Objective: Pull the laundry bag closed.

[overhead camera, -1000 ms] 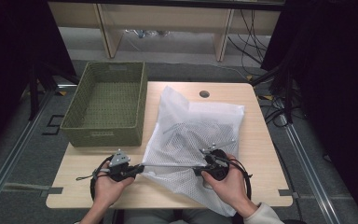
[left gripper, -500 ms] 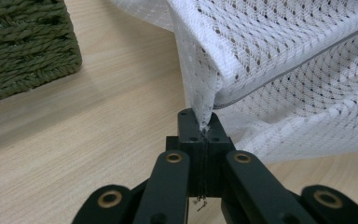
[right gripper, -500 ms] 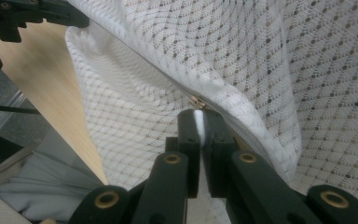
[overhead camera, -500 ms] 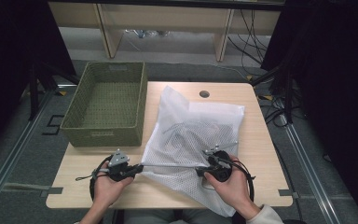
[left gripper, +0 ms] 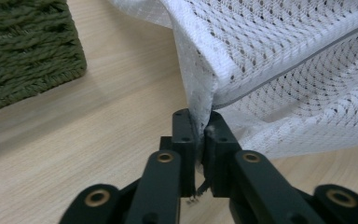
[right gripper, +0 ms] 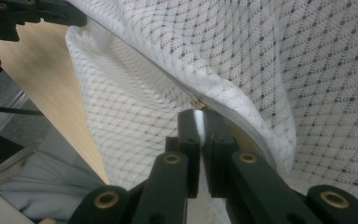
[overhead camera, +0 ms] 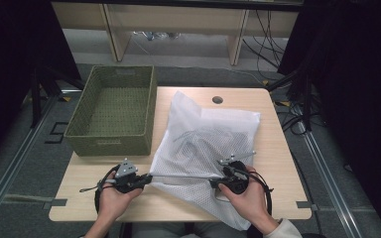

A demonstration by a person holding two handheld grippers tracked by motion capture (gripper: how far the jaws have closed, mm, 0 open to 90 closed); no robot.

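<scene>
- A white mesh laundry bag (overhead camera: 206, 148) is spread over the middle and right of the table (overhead camera: 94, 198); its near corner hangs past the front edge, where it is cut off by the bottom of the high view.
- Its zipped edge (overhead camera: 183, 175) is stretched taut as a thin line between the two claws.
- The bag's left corner (left gripper: 200, 100) is pinched by the left claw (left gripper: 199, 133); its jaws have just been easing apart slightly, yet the fabric is seen pressed between the pads.
- The right claw (right gripper: 199, 125) is clamped on a small white tab, apparently the zip pull (right gripper: 198, 103); the pull is mostly hidden between the jaws, so its shape is hard to make out.
- Dark shapes are faintly seen through the mesh (overhead camera: 198, 136); the contents cannot be identified.
- A green woven basket (overhead camera: 111, 144) stands at the table's left rear, just beside the bag.
- Both hands (overhead camera: 111, 198) are partly cut off at the bottom.
</scene>
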